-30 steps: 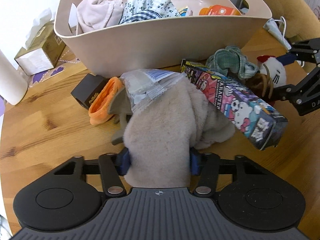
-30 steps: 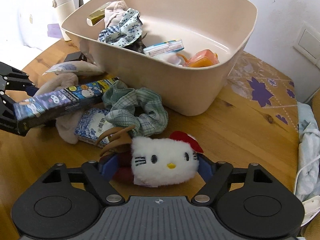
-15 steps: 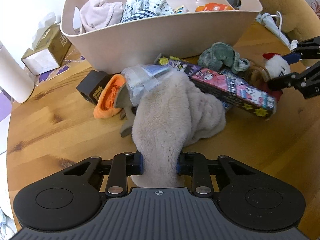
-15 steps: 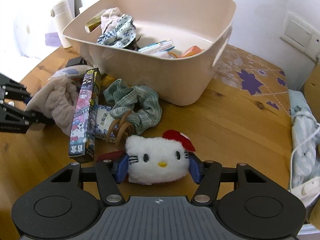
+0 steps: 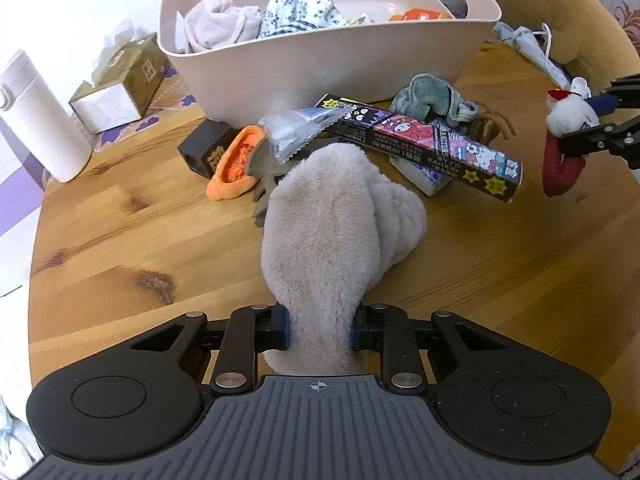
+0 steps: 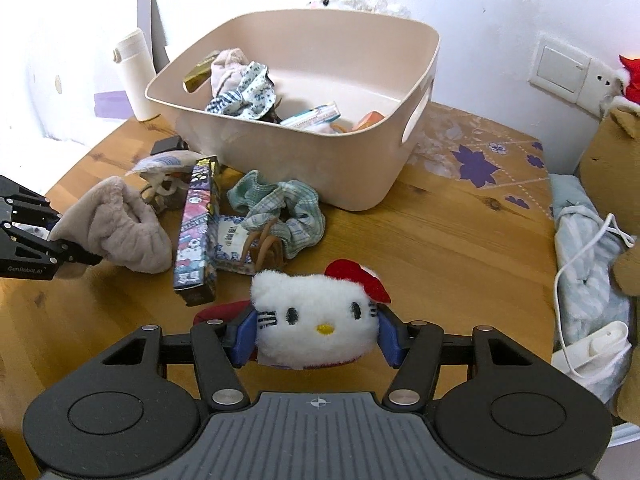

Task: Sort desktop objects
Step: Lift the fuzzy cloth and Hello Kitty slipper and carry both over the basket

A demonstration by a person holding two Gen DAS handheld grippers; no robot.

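My left gripper is shut on a beige fluffy sock and holds it above the wooden table; it also shows in the right wrist view. My right gripper is shut on a white Hello Kitty plush with a red bow, lifted off the table; it appears at the right of the left wrist view. The beige bin holds cloths and small packs. A cartoon-print box, green scrunchie, orange sock and clear packet lie before the bin.
A white bottle and tissue box stand at the left. A small black box sits by the orange sock. A brown hair claw and a tissue pack lie beside the scrunchie. A light blue cloth with white cable lies right.
Both grippers have risen and pulled back from the bin. The beige sock has lifted from under the cartoon box, which tipped and settled flat. The plush has come off the table.
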